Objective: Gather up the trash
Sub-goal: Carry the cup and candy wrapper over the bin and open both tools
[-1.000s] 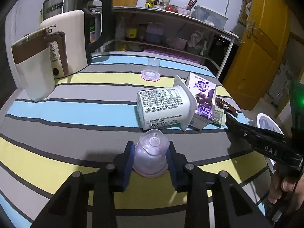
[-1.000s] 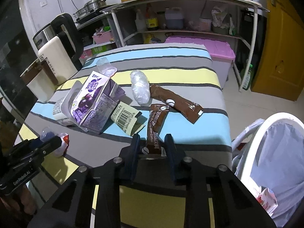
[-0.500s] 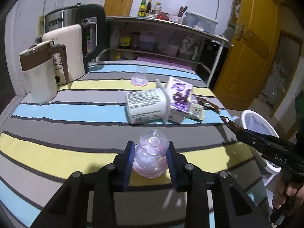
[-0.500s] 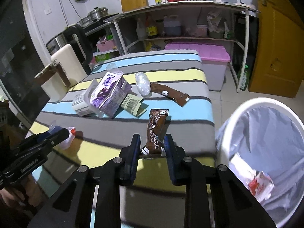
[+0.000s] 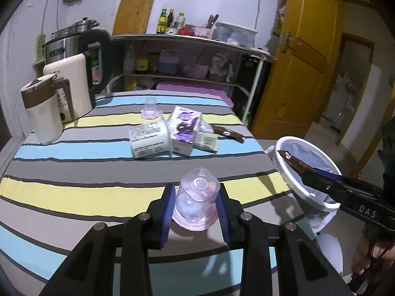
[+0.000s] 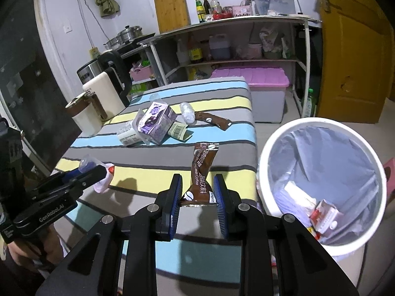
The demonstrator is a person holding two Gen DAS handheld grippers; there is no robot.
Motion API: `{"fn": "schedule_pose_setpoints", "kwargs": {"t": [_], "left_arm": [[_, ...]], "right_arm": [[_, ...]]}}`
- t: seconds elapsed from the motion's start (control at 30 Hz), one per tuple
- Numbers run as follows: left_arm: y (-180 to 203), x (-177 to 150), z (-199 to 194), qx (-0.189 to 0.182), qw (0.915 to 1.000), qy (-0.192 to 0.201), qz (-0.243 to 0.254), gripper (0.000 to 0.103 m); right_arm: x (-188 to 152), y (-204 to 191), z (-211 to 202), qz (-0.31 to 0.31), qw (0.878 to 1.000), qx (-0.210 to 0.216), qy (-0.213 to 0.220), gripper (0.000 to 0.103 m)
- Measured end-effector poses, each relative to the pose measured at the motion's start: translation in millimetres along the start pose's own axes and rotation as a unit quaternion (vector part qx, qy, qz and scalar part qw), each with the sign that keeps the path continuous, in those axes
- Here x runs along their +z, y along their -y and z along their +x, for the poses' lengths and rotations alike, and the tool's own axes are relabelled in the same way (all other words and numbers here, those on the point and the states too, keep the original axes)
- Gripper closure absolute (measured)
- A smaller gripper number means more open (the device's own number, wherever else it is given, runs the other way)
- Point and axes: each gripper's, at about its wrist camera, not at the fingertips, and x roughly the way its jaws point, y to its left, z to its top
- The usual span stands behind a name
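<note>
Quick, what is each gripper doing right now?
Left gripper: closed on a clear plastic cup.
Right gripper: closed on a brown coffee sachet.

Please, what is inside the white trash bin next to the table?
The white trash bin holds a grey liner bag and, at the bottom, a small red-and-white carton with other pale scraps. Anything beneath them is covered.

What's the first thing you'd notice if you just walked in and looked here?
Probably the two grippers carrying trash: the left gripper pinches a clear plastic cup, and the right gripper clamps a brown coffee sachet. Next, the white trash bin beside the striped table, already holding some litter.
</note>
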Motion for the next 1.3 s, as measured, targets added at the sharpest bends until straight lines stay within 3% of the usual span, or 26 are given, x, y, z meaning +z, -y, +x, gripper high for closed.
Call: {"fn": "schedule_pose_setpoints", "kwargs": {"t": [0.6,0.97,1.3], "left_arm": [[61,9,14,-0.066,0.9966,-0.001,0.048,0.069],[116,21,45,-0.121,0.9885,-0.009,0.091,0.069],[159,26,76,-0.161,0.9792,-0.023,0.121,0.069]], "right_arm": [[-16,47,-40,0.044,0.998,-0.041,0.021,0.076],[-29,101,-50,0.094,0.992,-0.088,0.016,0.076],[-34,129,-51,0.118,0.988,-0.104,0.007,0.076]]}}
